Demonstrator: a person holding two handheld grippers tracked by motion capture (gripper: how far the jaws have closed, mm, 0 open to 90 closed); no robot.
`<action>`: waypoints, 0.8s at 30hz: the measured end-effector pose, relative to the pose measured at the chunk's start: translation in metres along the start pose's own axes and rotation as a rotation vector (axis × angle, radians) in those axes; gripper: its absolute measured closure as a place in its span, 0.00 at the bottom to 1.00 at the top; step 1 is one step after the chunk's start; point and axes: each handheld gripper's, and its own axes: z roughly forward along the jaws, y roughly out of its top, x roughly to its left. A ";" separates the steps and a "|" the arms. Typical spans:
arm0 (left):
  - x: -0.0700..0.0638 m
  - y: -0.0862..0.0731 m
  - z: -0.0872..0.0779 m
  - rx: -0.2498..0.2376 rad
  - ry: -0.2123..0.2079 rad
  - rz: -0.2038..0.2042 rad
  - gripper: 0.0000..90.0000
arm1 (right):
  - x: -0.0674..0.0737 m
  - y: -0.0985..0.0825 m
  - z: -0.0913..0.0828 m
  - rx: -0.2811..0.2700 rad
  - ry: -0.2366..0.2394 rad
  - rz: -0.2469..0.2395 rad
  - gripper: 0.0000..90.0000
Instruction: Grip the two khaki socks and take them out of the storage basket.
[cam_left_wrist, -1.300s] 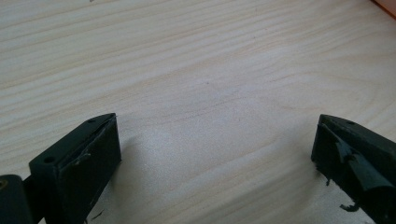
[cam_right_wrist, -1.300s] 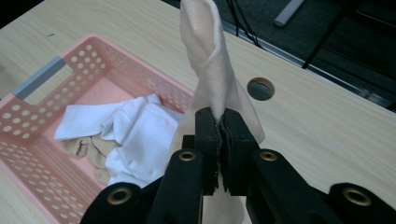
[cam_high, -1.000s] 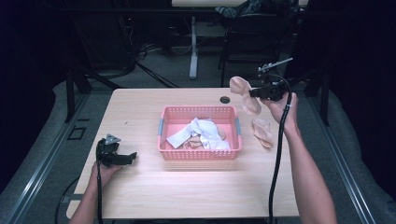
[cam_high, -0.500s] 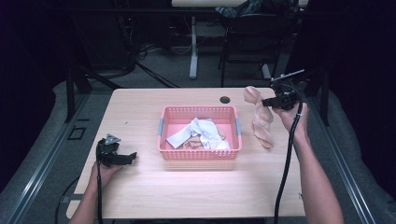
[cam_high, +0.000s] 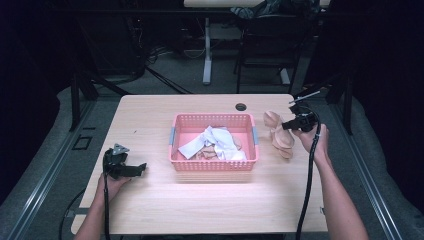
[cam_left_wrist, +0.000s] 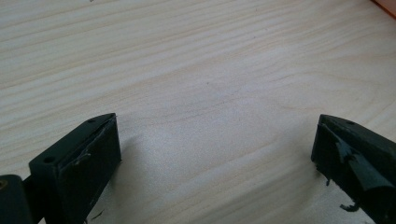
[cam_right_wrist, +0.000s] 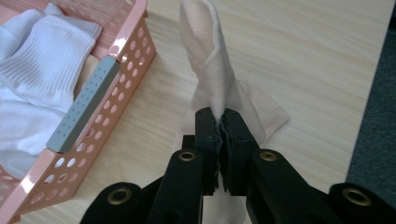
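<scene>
A pink perforated basket (cam_high: 214, 163) (cam_right_wrist: 93, 98) stands mid-table with white socks (cam_high: 220, 141) (cam_right_wrist: 42, 60) and some beige ones inside. To its right, my right gripper (cam_high: 286, 125) (cam_right_wrist: 222, 122) is shut on a beige sock (cam_high: 273, 121) (cam_right_wrist: 210, 65), which droops onto another beige sock (cam_high: 283, 142) lying on the table. My left gripper (cam_high: 136, 169) (cam_left_wrist: 215, 154) rests at the table's left front, jaws wide open over bare wood with nothing between them.
A round cable hole (cam_high: 241, 107) sits in the wooden table (cam_high: 210, 200) behind the basket. The table's right edge and grey floor (cam_right_wrist: 373, 140) lie close beside the held sock. Chairs and desk legs stand in the dark behind.
My right hand has come down and to the right with the beige sock, lowering it toward the sock on the table. The left gripper has stayed put.
</scene>
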 end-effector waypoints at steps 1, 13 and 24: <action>0.000 0.000 0.000 0.000 0.000 0.000 0.01 | 0.000 -0.001 0.003 0.014 0.008 -0.006 0.96; 0.000 0.000 0.000 0.001 -0.002 0.001 0.01 | 0.004 -0.006 0.032 0.084 0.015 -0.004 0.96; 0.000 0.000 0.000 0.000 -0.002 0.001 0.01 | 0.003 -0.014 0.053 0.154 0.012 -0.006 0.94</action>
